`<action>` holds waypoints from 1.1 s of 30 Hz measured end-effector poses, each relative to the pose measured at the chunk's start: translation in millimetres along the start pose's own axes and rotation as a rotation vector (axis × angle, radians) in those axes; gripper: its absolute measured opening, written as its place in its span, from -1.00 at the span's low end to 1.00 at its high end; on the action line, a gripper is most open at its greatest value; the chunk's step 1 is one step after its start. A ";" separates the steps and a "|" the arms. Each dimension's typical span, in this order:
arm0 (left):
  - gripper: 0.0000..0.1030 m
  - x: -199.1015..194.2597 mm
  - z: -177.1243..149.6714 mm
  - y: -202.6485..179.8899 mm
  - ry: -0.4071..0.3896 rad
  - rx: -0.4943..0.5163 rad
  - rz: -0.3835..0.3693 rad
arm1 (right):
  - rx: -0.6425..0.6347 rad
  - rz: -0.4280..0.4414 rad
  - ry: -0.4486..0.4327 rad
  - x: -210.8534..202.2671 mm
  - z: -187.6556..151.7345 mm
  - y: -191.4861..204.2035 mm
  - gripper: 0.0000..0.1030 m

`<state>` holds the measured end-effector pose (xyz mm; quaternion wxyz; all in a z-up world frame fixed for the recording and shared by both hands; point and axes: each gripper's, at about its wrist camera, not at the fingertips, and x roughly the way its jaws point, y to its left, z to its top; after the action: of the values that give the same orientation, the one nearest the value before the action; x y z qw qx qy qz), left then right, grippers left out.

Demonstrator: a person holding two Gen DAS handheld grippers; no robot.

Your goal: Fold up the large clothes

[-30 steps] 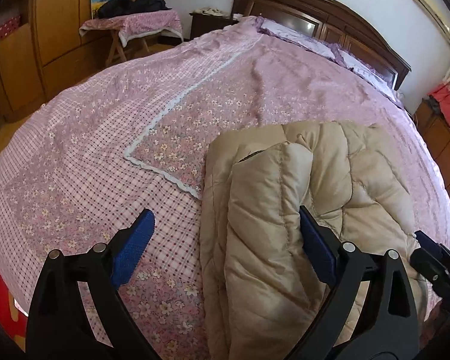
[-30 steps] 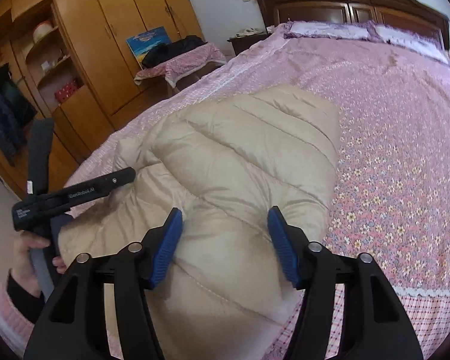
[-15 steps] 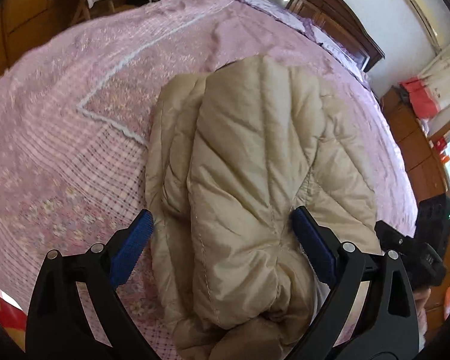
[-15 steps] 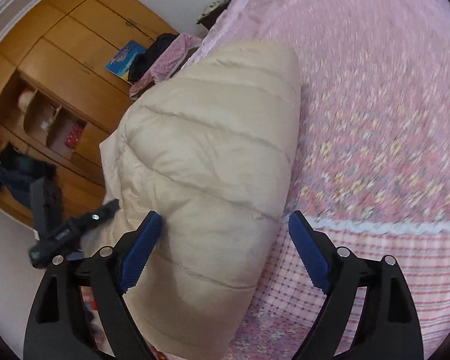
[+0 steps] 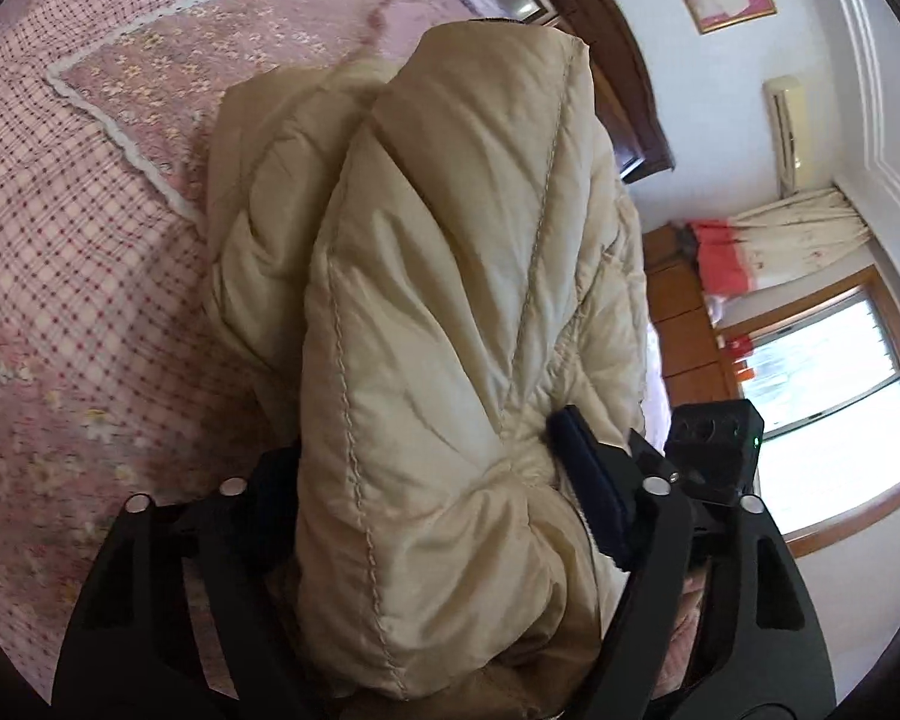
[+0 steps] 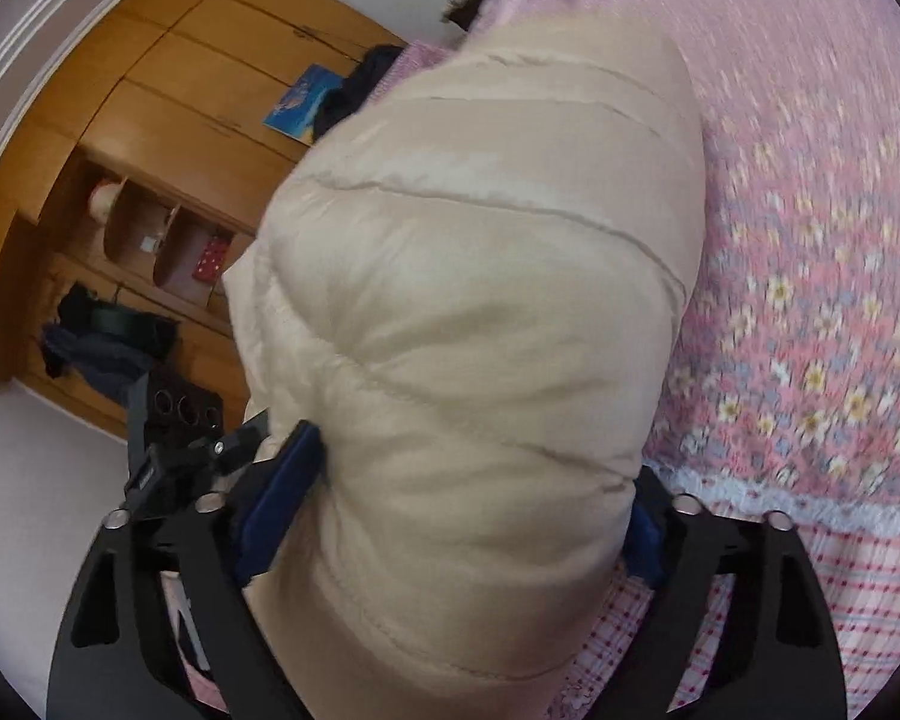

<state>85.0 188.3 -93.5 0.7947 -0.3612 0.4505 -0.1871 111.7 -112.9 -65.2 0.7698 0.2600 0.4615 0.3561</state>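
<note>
My left gripper (image 5: 432, 504) has its jaws closing around a thick fold of the cream quilted puffer jacket (image 5: 450, 312); the blue pad of one finger (image 5: 588, 498) presses into the fabric, while the opposite finger is almost wholly hidden behind the bulging fold, so contact on that side cannot be confirmed. My right gripper (image 6: 462, 498) likewise has its jaws closing, set fairly wide, with the jacket (image 6: 486, 312) filling the gap between them: one blue finger pad (image 6: 282, 498) lies against the fabric, and the other shows only as a sliver beneath the fold. The jacket, bundled into a padded roll, lies on the pink floral and checked bedspread (image 5: 90, 276) and extends away from both grippers toward the dark wooden headboard (image 5: 618, 78). Each view catches part of the opposite black gripper beside the jacket. The bedspread is motion-blurred in the right view, and the jacket's near edge is cut off below both frames.
</note>
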 end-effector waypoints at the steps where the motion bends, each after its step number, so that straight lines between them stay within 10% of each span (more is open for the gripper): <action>1: 0.37 -0.1 0.0 -2.6 -0.005 0.011 -0.004 | -0.024 0.001 -0.034 -7.5 0.5 4.9 0.42; 15: 0.27 83.9 7.9 -151.1 0.040 0.307 -0.175 | -0.151 -0.158 -0.343 -137.4 24.3 -5.2 0.27; 23: 0.45 156.7 -59.5 -168.6 0.097 0.491 0.118 | 0.041 -0.287 -0.213 -135.7 -7.7 -93.3 0.40; 33: 0.47 94.1 -70.5 -158.9 0.016 0.571 0.241 | 0.043 -0.428 -0.365 -178.7 -16.0 -66.8 0.41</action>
<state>78.7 -5.2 -53.7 0.8769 -0.0658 0.4256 -0.2133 60.7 -293.4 -27.1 0.8922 0.2325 0.3672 0.1228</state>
